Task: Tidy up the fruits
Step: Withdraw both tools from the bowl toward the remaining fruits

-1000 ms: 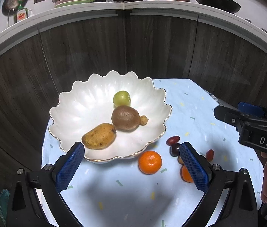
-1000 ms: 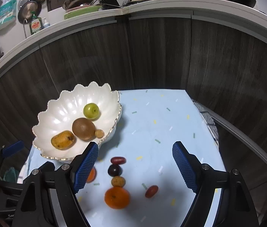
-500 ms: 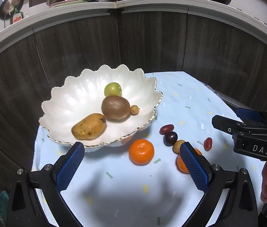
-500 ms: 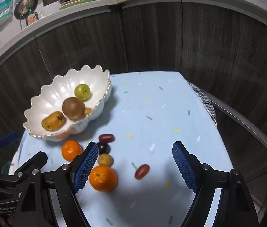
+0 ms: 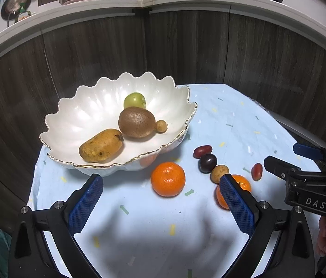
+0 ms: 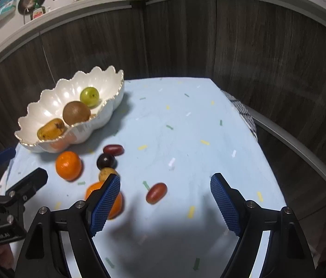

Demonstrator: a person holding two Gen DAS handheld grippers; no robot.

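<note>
A: What has changed?
B: Both views have closed in. The bowl [image 5: 70, 125], upper left, holds mango, kiwi and green fruit. The left gripper [image 5: 160, 205] and right gripper [image 6: 165, 205] have sunk, both spread and empty.
A: Meaning?
B: A pick looks near: the tangerine [image 5: 168, 178] and red date [image 6: 156, 193] lie loose at centre.

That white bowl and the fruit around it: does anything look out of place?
Yes. The bowl holds only four fruits, while six more lie loose on the blue cloth beside it: two oranges, a dark plum and smaller ones. Nothing looks spilled or damaged.
</note>
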